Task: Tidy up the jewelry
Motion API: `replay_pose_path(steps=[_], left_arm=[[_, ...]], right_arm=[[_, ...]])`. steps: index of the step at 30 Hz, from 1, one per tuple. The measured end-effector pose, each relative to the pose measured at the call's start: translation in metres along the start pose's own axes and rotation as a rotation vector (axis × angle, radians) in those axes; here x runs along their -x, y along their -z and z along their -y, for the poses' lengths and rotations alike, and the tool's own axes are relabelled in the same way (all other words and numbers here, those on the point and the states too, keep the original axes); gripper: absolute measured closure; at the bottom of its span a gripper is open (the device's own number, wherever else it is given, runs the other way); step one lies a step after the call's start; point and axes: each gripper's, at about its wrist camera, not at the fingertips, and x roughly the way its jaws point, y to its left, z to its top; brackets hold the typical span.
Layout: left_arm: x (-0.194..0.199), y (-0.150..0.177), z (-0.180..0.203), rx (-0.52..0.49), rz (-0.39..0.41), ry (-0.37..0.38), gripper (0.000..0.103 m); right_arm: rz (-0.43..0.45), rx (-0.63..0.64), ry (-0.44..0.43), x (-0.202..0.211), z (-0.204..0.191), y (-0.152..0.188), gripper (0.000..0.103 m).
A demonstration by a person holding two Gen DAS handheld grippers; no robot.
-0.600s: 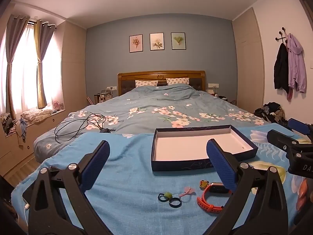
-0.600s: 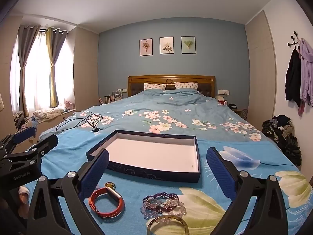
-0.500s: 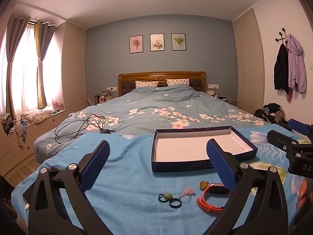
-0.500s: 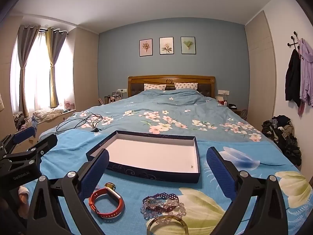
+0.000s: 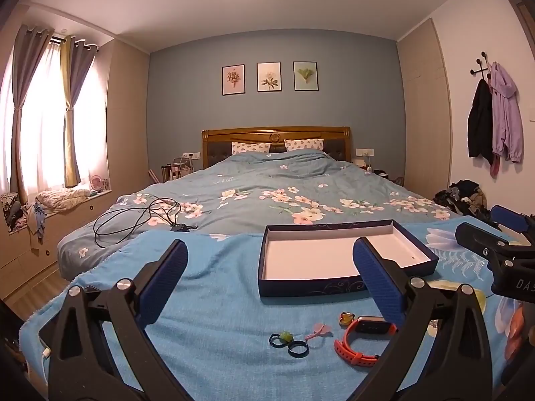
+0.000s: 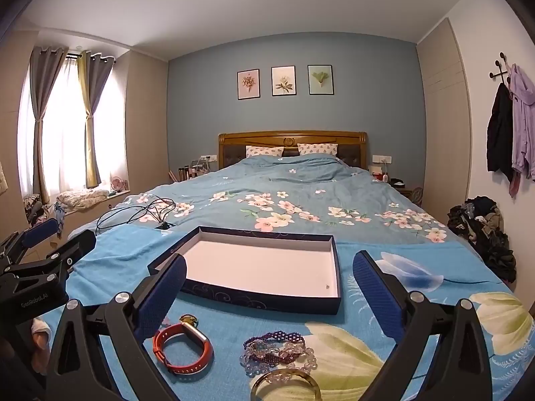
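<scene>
An open dark blue box (image 5: 344,257) with a white inside lies on the blue blanket; it also shows in the right wrist view (image 6: 264,267). Before it lie an orange watch band (image 5: 362,339) (image 6: 182,347), small dark rings (image 5: 289,344), a pink piece (image 5: 319,330) and a yellow charm (image 5: 346,317). Purple and clear bead bracelets (image 6: 279,351) and a gold bangle (image 6: 286,382) lie in front of my right gripper. My left gripper (image 5: 271,277) is open and empty above the small pieces. My right gripper (image 6: 269,287) is open and empty above the bracelets.
A black cable (image 5: 137,220) lies on the floral bedspread at the left. Clothes are piled on the floor at the right (image 6: 481,227). The blanket's left edge (image 5: 50,304) drops off beside my left gripper.
</scene>
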Motion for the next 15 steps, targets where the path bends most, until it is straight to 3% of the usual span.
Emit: replay_pose_path(steps=[15], left_arm=[[0.0003,0.0028,0.0000,0.003,0.008,-0.003,0.006]], right_arm=[[0.005,-0.005,-0.004,0.0014,0.0010,0.0004,0.007]])
